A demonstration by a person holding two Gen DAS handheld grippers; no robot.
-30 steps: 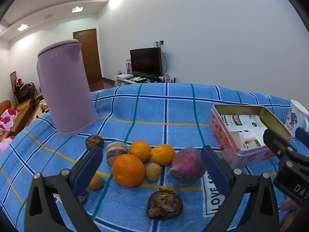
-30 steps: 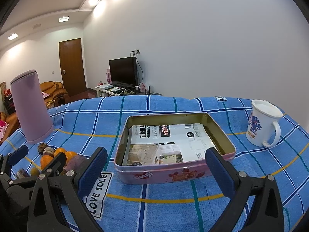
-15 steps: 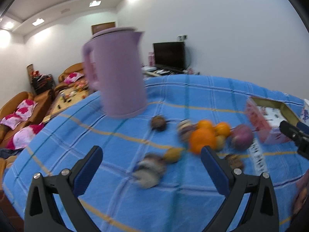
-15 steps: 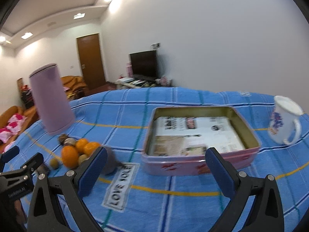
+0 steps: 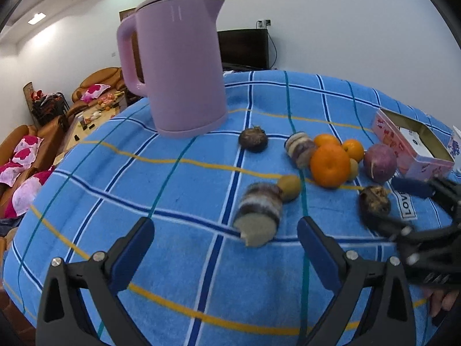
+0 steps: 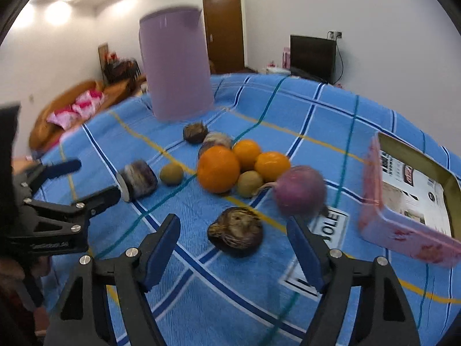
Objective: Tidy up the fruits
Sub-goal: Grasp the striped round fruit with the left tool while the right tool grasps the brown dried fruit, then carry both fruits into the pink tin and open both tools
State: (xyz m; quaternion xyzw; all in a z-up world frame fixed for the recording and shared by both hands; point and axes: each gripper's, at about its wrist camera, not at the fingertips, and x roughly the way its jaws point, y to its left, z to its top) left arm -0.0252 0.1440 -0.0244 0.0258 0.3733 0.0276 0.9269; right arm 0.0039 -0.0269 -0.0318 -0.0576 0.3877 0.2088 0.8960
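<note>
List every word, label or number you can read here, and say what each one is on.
"LOVE", cut off by the frame: white patch on the blue tablecloth.
"OLE", the first letter hidden: the same patch in the right wrist view.
Printed sheets lining the pink tin: too blurred to read.
Lettering on the left hand-held gripper: too blurred to read.
</note>
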